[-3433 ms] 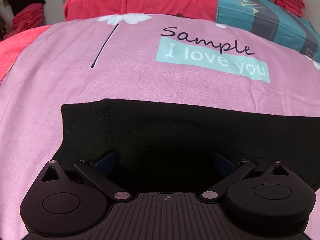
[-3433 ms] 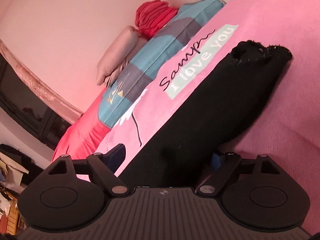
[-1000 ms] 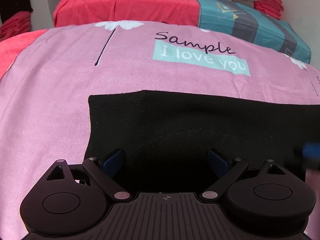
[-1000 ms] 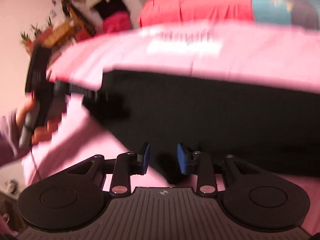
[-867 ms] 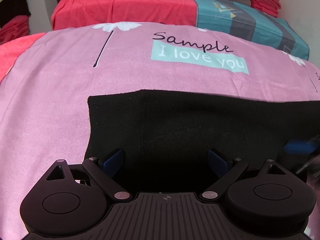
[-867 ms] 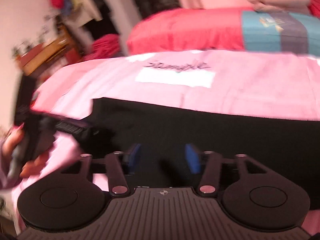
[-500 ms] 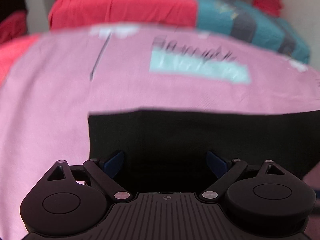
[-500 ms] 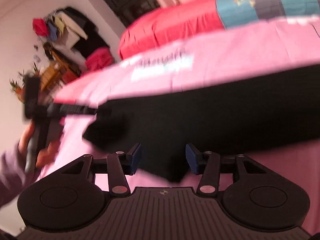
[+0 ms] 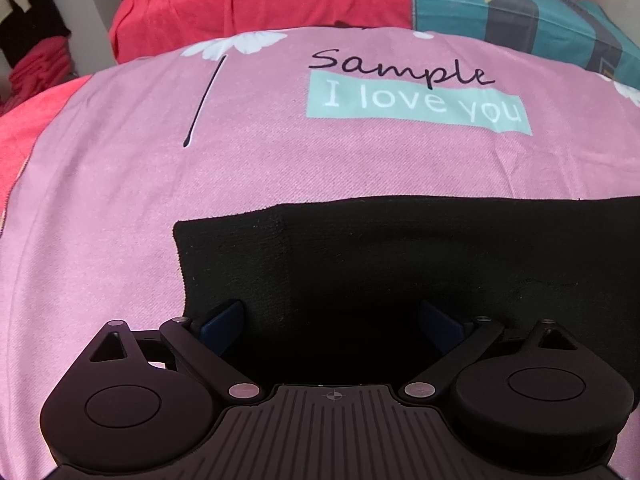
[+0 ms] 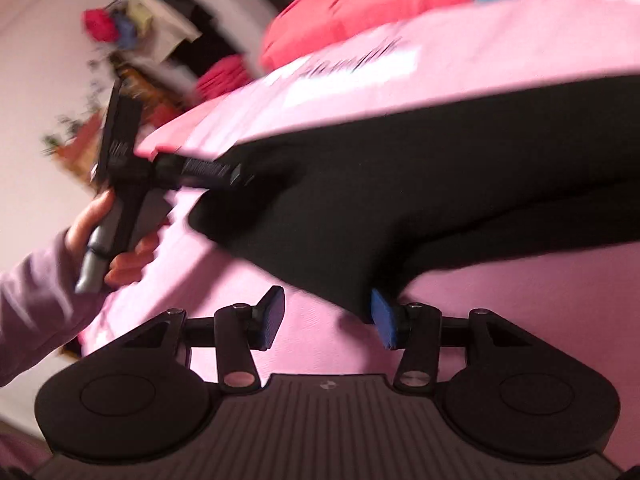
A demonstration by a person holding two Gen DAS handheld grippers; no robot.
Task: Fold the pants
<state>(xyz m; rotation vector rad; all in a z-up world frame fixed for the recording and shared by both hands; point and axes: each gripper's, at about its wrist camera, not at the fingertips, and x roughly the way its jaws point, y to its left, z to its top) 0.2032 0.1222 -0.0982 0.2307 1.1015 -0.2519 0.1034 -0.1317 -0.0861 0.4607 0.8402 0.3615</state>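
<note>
The black pants [image 9: 400,272] serve as the landmark: they lie flat as a long band across the pink bedspread [image 9: 280,168], their squared-off end toward the left in the left wrist view.

Nearest in that view, the left gripper [image 9: 332,326] sits over the near edge of the pants. Its blue pads [image 9: 222,324] stand wide apart with black cloth lying between them, and neither pad visibly presses the fabric, so it grips nothing.

In the right wrist view, blurred by motion, the right gripper [image 10: 326,316] is just in front of the pants' near edge. Its jaws are about half open over bare pink bedspread; the right-hand pad [image 10: 383,318] touches or sits just under a hanging corner of the pants, while the other pad is clear of the cloth. Nothing is clamped.

Further along the pants in that view, a person's hand [image 10: 116,240] in a pale sleeve [image 10: 36,300] holds the other gripper's handle at the pants' end.

Beyond the pants, the bedspread carries the printed words "Sample I love you" [image 9: 416,96] and a white flower on a thin stem [image 9: 236,44]. Farther still lie a red blanket [image 9: 260,0] and a teal patterned cover [image 9: 520,12]
</note>
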